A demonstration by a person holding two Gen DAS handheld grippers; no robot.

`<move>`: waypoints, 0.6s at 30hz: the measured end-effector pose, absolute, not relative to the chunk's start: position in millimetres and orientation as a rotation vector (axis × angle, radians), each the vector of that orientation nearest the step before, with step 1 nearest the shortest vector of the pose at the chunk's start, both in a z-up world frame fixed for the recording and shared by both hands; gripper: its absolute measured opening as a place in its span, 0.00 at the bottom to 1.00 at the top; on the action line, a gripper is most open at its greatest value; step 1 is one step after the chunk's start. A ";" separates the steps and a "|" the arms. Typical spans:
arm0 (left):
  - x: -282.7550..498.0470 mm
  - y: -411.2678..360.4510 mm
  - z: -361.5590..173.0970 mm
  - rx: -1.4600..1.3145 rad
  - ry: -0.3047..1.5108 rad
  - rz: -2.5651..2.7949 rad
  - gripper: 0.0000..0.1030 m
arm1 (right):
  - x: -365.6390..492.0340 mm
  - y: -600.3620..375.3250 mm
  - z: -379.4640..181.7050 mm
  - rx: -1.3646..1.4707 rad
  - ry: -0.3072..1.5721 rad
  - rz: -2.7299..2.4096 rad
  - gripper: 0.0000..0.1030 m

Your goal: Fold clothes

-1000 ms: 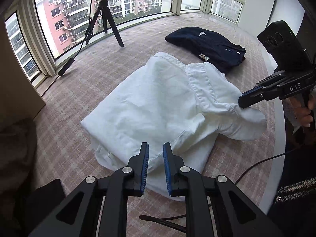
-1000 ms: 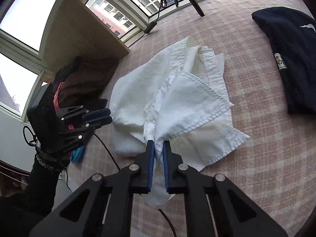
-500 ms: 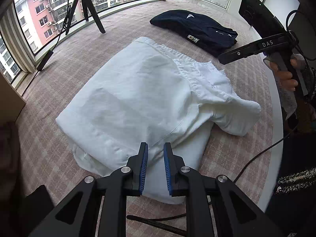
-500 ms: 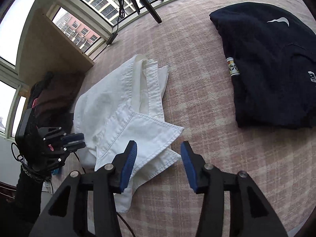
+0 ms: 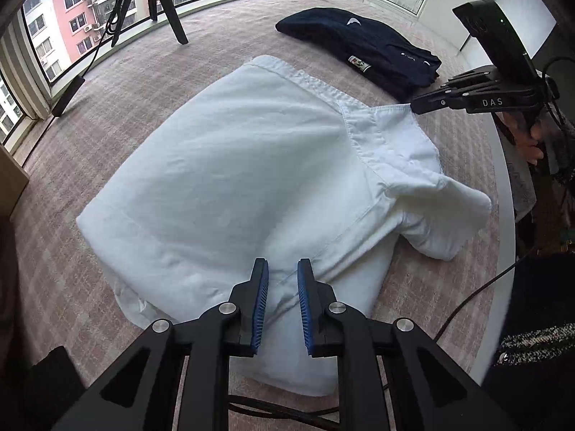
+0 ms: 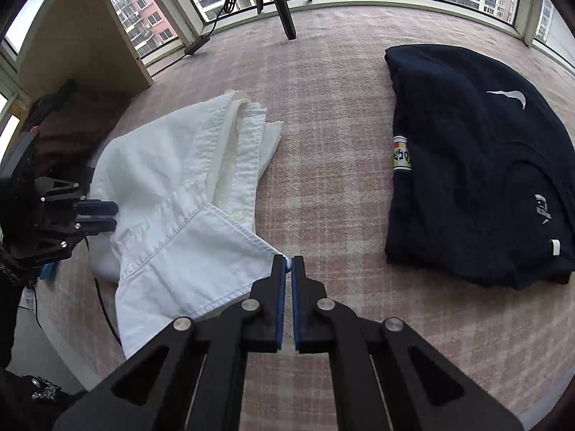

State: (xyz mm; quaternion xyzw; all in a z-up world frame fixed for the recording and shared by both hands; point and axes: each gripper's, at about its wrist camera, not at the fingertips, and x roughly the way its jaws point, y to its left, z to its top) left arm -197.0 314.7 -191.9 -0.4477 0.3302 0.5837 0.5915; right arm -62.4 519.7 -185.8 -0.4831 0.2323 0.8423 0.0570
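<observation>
- Pink checked cloth covered the round worktop, which carried two garments: one white shirt and one folded navy top.
- White shirt lay mid-worktop, partly folded, just beside the navy top but apart from it.
- Right tongs were closed on the tip of the shirt's sleeve hem, the corner showing between the blue pads; half a second earlier they had stood wide open above that hem.
- Left tongs hovered over the shirt's near edge, pads slightly apart, holding nothing, much as before.
- One tripod and its trailing cable stood by the curved windows.
</observation>
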 end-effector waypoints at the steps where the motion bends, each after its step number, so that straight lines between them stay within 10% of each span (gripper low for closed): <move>1: -193.6 309.4 -188.2 -1.028 0.772 1.353 0.16 | -68.4 517.7 -181.9 -1.455 0.664 2.572 0.04; 11: -252.1 330.7 -128.1 -0.935 0.561 1.532 0.20 | -127.9 497.0 -160.6 -1.410 0.288 2.695 0.06; 18: -251.3 352.7 -193.8 -1.048 0.635 1.473 0.20 | -169.4 478.5 -203.3 -1.581 0.128 2.671 0.06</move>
